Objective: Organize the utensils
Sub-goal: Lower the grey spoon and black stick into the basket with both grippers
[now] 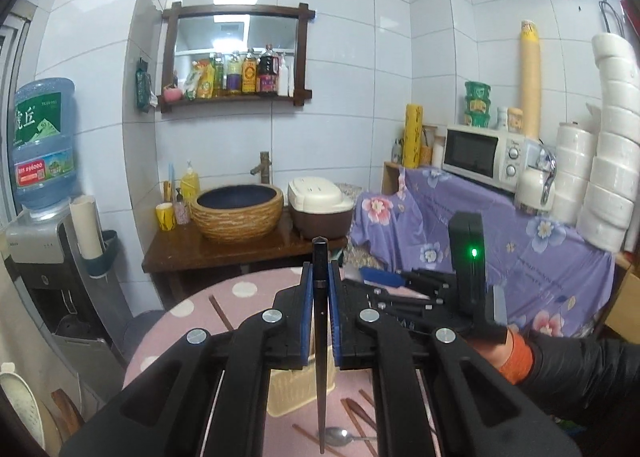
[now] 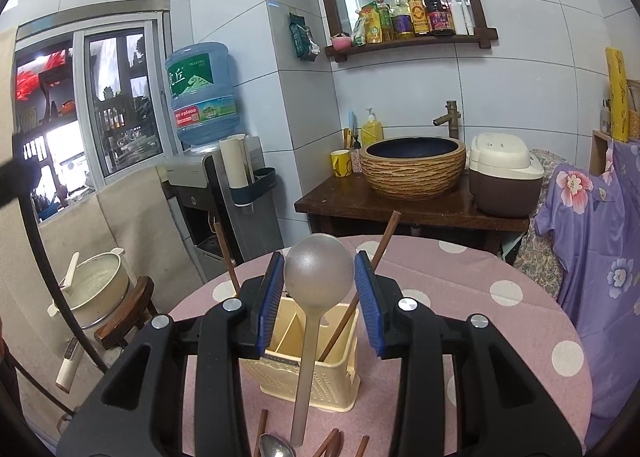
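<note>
Left gripper (image 1: 320, 277): jaws clamped on one dark chopstick (image 1: 320, 337), upright, held above the table. Right gripper (image 2: 318, 289): jaws partly open around one grey ladle (image 2: 318, 269); contact unclear. Below: one metal spoon (image 2: 276, 445), several brown chopsticks loose on pink dotted table (image 2: 460, 289). One cream utensil holder (image 2: 316, 361), divided, holds two brown chopsticks (image 2: 380, 253)

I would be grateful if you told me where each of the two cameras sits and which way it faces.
Left wrist: on the left gripper, facing the sink wall; its jaws clamp a dark chopstick; the right gripper and a sleeve show.
Right wrist: on the right gripper, above the utensil basket; a ladle between its pads.
Shared: sink, basket, polka-dot table.
</note>
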Motion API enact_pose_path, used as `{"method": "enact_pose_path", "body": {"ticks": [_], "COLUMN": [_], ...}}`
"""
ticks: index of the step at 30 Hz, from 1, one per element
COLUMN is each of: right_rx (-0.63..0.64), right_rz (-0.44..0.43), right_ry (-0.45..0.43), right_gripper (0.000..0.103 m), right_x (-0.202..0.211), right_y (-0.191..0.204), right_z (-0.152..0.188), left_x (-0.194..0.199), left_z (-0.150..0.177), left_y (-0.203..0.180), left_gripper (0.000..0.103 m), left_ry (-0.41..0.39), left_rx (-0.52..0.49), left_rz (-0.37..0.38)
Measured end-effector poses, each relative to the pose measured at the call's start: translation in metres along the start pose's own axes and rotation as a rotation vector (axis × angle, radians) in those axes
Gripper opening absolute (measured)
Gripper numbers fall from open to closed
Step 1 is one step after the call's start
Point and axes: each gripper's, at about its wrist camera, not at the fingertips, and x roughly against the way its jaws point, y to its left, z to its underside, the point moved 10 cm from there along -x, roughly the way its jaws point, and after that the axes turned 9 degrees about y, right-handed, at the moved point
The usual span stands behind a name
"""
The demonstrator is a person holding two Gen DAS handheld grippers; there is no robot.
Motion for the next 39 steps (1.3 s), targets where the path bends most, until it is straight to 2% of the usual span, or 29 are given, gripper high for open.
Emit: {"method": "enact_pose_path", "body": {"ticks": [6,10,13,18,21,23,26,33,35,39], "right_rx": [0.005,0.032,0.065,0.106,0.134,0.147,0.143,0.125,0.127,0.128], "right_rz": [0.021,0.066,0.101,0.158,0.195,0.201,0.202,0.197,0.190,0.183], "right_ry": [-0.049,-0.110,-0.133,-0.133,-0.144,-0.135,-0.102,-0.087,-0.084,-0.071], "right_gripper": [0.037,0.037,0.037,0.037,0.037,0.037,0.037,0.037,0.037,0.037], "right_x": [-0.004,-0.011,-0.023,-0.048,-0.059,-0.064,-0.072,-0.077,-0.078,-0.082], "right_y": [0.007,0.013,0.018,0.016,0.011,0.010,0.006,-0.001,0.000,0.001], "right_z": [-0.036,-0.068,-0.074,-0.043,-0.020,-0.007,0.006,0.017,0.020,0.033], "left_x": [0.002,-0.007,-0.023,-0.058,-0.063,-0.061,-0.059,-0.057,-0.061,-0.081], "left_z": [-0.034,-0.060,-0.064,-0.034,-0.016,-0.015,-0.020,-0.039,-0.033,0.000], "left_y": [0.006,0.020,0.030,0.049,0.060,0.065,0.066,0.070,0.068,0.071], "left_gripper": [0.008,0.008,0.008,0.008,0.008,0.008,0.008,0.008,0.008,0.008], "left_ry": [-0.066,-0.117,-0.129,-0.108,-0.149,-0.169,-0.162,-0.196,-0.202,-0.167], "left_rx": [0.013,0.028,0.050,0.130,0.187,0.203,0.203,0.201,0.176,0.205], "left_rz": [-0.022,-0.090,-0.126,-0.138,-0.138,-0.147,-0.144,-0.160,-0.199,-0.220]}}
